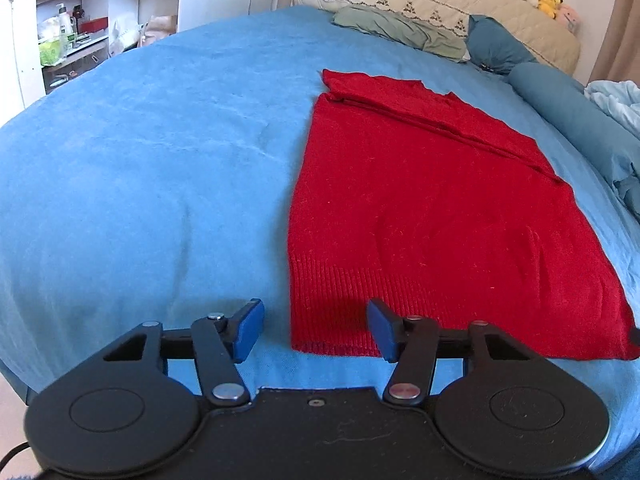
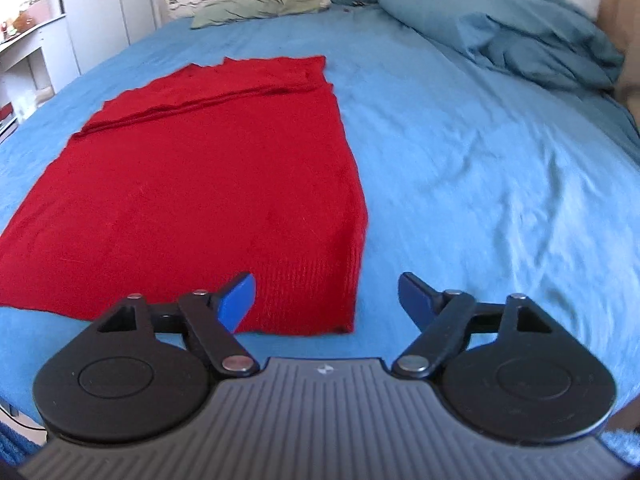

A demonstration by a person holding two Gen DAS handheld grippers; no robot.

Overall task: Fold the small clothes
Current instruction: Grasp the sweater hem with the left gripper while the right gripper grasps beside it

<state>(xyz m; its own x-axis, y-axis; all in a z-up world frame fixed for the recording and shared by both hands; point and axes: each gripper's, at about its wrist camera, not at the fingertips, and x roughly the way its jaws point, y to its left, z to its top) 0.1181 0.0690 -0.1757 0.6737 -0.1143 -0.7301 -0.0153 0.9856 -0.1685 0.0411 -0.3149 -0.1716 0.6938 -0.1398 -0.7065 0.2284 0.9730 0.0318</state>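
Both grippers are poised at the near hem of the red sweater [image 1: 420, 208], which lies flat on the blue bed [image 1: 140, 160], sleeves apparently tucked in across the top so it reads as a long rectangle. The left gripper [image 1: 316, 326] hangs with jaws spread wide, empty, straddling the left bottom corner of the ribbed hem; the right gripper [image 2: 326, 302] is just as wide and empty, framing the right bottom corner. Looks like the bottom-to-top fold is coming up. To do it well, I'd say each pair of jaws should come down squarely on its own corner and pinch through every layer of knit, not just the top one, then lift both corners level and carry them toward the collar so the hem lands parallel to the shoulder line. Knit this soft will likely sag in the middle, so keeping it taut between the two grips matters. As for containers, white shelving [image 1: 68, 32] at the left holds bottles and packets, too small to name.
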